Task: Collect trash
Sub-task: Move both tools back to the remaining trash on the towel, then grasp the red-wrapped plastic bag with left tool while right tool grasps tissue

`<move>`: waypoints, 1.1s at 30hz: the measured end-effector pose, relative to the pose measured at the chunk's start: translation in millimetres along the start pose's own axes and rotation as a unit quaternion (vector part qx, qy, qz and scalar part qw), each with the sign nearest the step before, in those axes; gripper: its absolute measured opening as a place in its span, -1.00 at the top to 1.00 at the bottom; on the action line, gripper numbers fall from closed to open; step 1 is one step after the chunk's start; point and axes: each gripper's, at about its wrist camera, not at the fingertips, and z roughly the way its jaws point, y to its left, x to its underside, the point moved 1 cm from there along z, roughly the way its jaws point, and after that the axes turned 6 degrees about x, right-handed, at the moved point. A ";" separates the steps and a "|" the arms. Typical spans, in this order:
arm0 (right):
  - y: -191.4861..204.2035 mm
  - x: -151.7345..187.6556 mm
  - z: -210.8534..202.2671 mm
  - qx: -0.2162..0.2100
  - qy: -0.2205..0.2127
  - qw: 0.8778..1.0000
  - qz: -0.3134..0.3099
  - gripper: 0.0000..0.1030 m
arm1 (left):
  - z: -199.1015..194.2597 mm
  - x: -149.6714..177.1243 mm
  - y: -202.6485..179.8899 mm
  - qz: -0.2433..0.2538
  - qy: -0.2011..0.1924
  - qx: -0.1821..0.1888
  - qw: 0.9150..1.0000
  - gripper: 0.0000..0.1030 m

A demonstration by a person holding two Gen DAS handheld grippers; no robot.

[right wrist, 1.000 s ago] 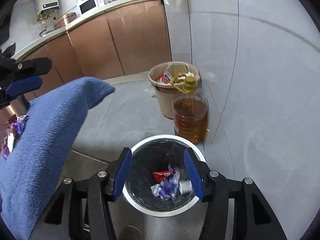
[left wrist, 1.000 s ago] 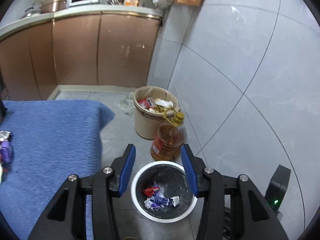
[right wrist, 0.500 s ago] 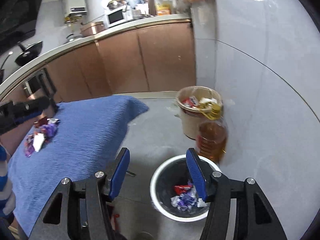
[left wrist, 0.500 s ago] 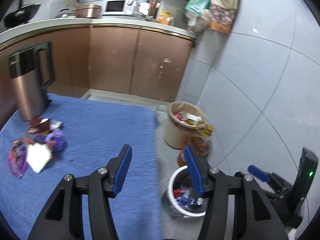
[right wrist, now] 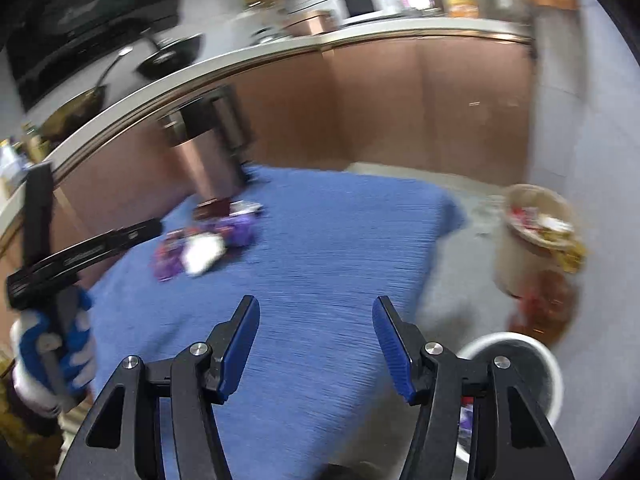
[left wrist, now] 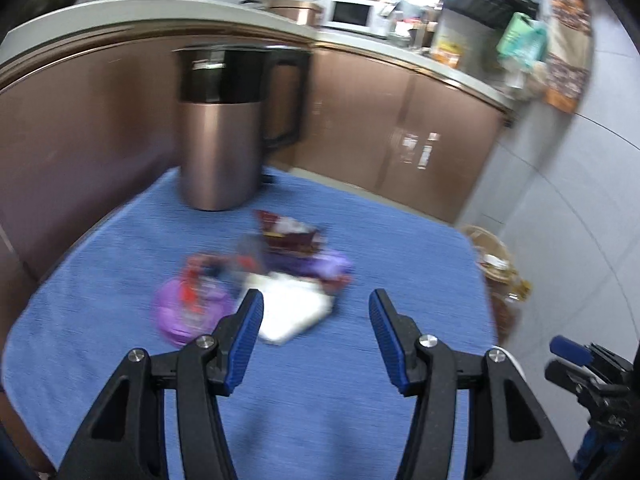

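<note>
- The cloth over the bench is plain blue with a fine ribbed weave.
- The kettle is copper-brown below and black at its top and handle.
- The trash pile mixes purple, white, dark red and a little orange.
- Both the left gripper and the right gripper are black with blue pads.
- The bin is white-rimmed and dark inside.
- The cabinets are copper-brown.
- The far bucket is beige.
- The glove is blue and white.

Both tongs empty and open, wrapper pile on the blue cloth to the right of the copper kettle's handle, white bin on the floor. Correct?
Not quite: the wrapper pile lies in front of the kettle, toward the camera, per the left wrist view. Rest holds.
</note>
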 end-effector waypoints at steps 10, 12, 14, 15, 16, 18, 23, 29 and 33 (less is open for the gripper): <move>75.1 -21.4 112.0 -0.107 0.086 0.990 -0.033 -0.06 | 48.7 -15.7 94.8 -0.044 0.047 -0.040 0.997 -0.02; 81.8 -25.6 136.3 -0.122 0.102 0.987 -0.019 -0.02 | 65.4 -18.9 104.1 -0.042 0.062 -0.049 0.996 -0.02; 85.0 -29.6 157.6 -0.131 0.115 0.985 -0.004 0.01 | 80.0 -21.2 110.2 -0.043 0.076 -0.047 0.995 -0.01; 85.0 -31.3 170.9 -0.136 0.123 0.983 0.010 0.04 | 85.9 -22.4 112.8 -0.044 0.080 -0.045 0.995 -0.01; 85.1 -32.6 180.5 -0.137 0.129 0.982 0.021 0.06 | 93.0 -23.3 115.0 -0.044 0.087 -0.041 0.994 -0.01; 86.6 -36.2 198.4 -0.139 0.135 0.980 0.039 0.12 | 105.5 -23.0 118.7 -0.043 0.102 -0.036 0.993 -0.01; 87.2 -42.4 222.2 -0.145 0.137 0.978 0.068 0.36 | 127.1 -19.9 129.2 -0.053 0.115 -0.028 0.992 0.31; 92.0 -42.0 226.2 -0.153 0.137 0.976 0.079 0.82 | 126.6 -21.6 133.6 -0.065 0.101 -0.013 0.993 0.60; 97.8 -38.3 213.1 -0.148 0.129 0.979 0.061 0.84 | 108.5 -22.0 131.6 -0.075 0.080 -0.005 0.994 0.60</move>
